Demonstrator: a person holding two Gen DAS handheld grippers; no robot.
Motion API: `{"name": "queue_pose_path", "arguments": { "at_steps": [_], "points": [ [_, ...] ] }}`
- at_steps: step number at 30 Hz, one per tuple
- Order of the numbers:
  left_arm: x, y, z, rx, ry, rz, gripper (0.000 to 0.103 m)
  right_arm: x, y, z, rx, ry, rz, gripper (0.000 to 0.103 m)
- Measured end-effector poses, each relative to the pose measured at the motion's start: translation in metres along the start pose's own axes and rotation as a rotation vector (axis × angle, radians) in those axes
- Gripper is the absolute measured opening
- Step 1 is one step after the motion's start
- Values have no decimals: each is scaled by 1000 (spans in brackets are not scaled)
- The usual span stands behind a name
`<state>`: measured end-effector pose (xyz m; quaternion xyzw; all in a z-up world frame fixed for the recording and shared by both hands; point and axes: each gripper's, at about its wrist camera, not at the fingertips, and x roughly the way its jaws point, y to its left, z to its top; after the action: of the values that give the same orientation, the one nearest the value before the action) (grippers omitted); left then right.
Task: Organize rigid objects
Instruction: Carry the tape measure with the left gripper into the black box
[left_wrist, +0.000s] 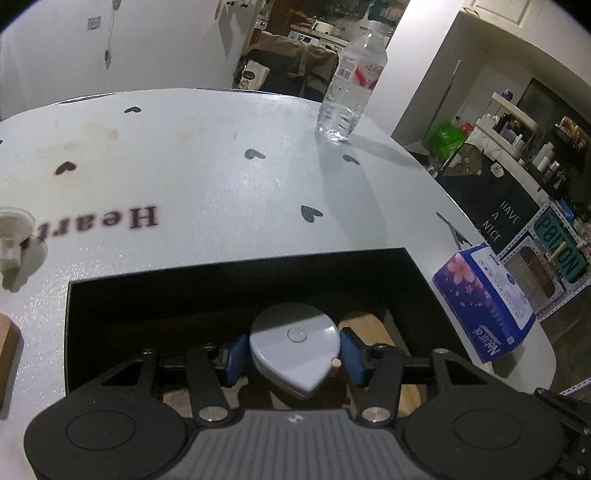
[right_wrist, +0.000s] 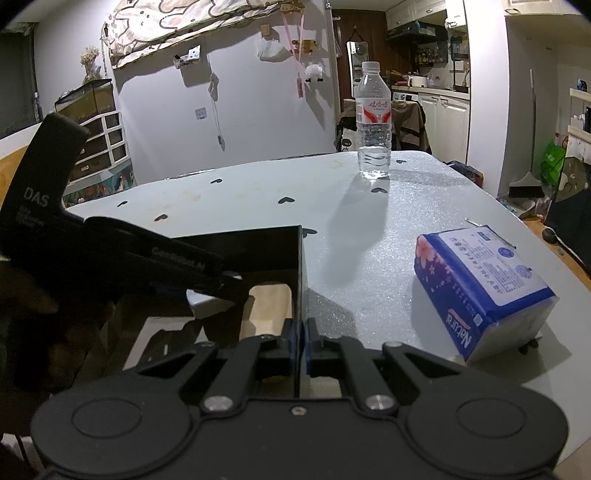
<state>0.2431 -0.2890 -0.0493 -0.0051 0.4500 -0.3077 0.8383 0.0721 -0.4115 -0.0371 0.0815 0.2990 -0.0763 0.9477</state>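
My left claw (left_wrist: 293, 354) grips a grey teardrop-shaped piece (left_wrist: 293, 345) over the black box (left_wrist: 236, 291). My right claw (right_wrist: 300, 343) pinches the box's right wall (right_wrist: 300, 266).

My left tool (left_wrist: 293, 356) grips a grey teardrop piece (left_wrist: 293, 345) over the black box (left_wrist: 236, 295) on the surface (left_wrist: 221, 177).

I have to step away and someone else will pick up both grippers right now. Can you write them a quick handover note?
Left gripper: shut on a grey teardrop-shaped piece, held over the open black box.
Right gripper: shut on the box's right wall, steadying it.
Already in the box: a wooden board.
Outside the box, on the table: water bottle, tissue pack, and a small white piece at the left edge.
Left to do: release the grey piece into the box, then deal with the rest.
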Motion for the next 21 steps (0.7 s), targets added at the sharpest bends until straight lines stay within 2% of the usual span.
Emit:
{"name": "queue_pose_path", "arguments": {
  "at_steps": [6, 8, 13, 17, 21],
  "points": [
    [2, -2, -1, -11, 4, -21, 55, 0, 0, 0, 1, 3, 1, 5],
    [4, -1, 0, -23, 17, -26, 63, 0, -1, 1, 3, 4, 2, 5],
    [3, -2, -2, -24, 21, -31, 66, 0, 0, 1, 4, 5, 2, 5],
    [-2, -5, -4, -7, 10, -23, 74, 0, 0, 1, 4, 5, 1, 5],
    [-12, -8, -5, 16, -12, -22, 78, 0, 0, 1, 5, 5, 2, 5]
  ]
}}
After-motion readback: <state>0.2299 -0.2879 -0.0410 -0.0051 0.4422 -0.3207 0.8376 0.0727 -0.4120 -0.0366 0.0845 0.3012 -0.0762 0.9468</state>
